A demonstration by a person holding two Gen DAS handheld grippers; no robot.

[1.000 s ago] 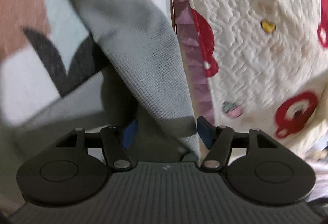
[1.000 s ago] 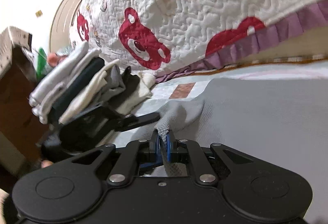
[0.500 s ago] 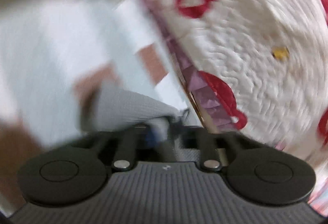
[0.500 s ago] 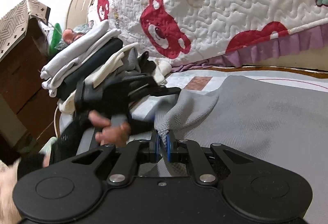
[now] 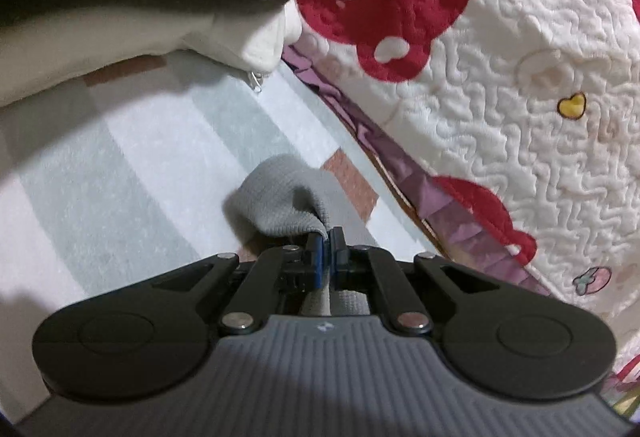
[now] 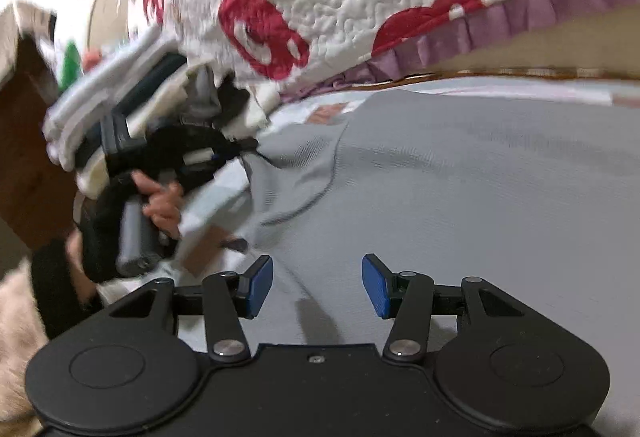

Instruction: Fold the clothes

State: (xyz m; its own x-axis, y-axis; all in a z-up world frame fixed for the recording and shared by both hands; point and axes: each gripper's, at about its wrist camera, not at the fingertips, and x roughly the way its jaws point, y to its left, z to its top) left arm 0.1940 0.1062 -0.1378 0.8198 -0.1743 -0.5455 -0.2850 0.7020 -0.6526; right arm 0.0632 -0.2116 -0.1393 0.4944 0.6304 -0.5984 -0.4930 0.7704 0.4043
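A grey knit garment (image 6: pixel 460 189) lies spread over the pale patterned mat (image 5: pixel 132 173). My left gripper (image 5: pixel 326 251) is shut on a bunched corner of the grey garment (image 5: pixel 280 205), held just above the mat. From the right wrist view that left gripper (image 6: pixel 240 153) shows at the garment's left end, gripped by a hand (image 6: pixel 164 201). My right gripper (image 6: pixel 318 285) hangs open over the near part of the garment, its blue pads apart with nothing between them.
A white quilt with red bears (image 5: pixel 500 77) and a purple frill (image 6: pixel 520 29) borders the mat on the far side. A stack of folded clothes (image 6: pixel 120 93) rests at the left, with a brown wooden cabinet (image 6: pixel 24 165) behind it.
My left gripper closed on the garment's corner and pulled it toward the clothes stack. My right gripper let go of the fabric and opened wide.
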